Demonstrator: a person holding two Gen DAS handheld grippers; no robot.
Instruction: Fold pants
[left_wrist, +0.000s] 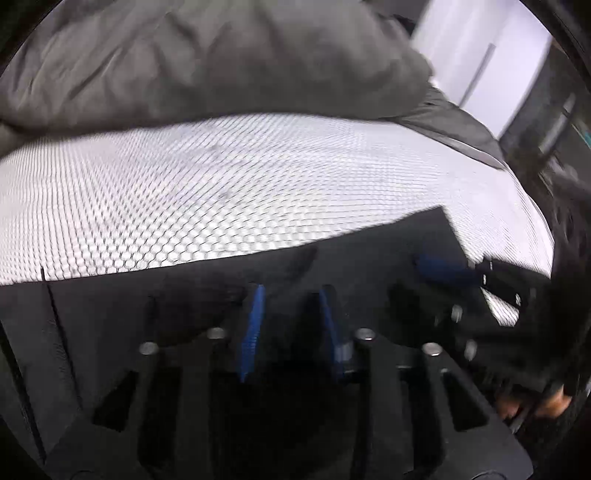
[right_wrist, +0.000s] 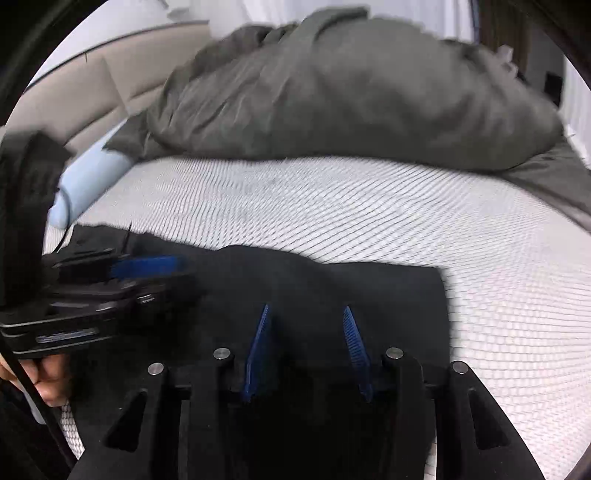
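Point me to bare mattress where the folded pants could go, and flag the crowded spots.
Free: the wide white mattress strip between the black pants and the grey duvet heap, plus the patch right of the pants' corner. Crowded: the near edge, where the left gripper and right gripper sit over the pants, and the blue pillow at far left.

Bedroom: mattress (right_wrist: 332, 206), rumpled grey duvet (right_wrist: 351, 92), padded headboard (right_wrist: 74, 88).

No text, label, brand, number or sign is showing legibly in either view. A pale strip on the dark gripper body (right_wrist: 66, 336) at the lower left of the right wrist view is appearing too blurred to read.
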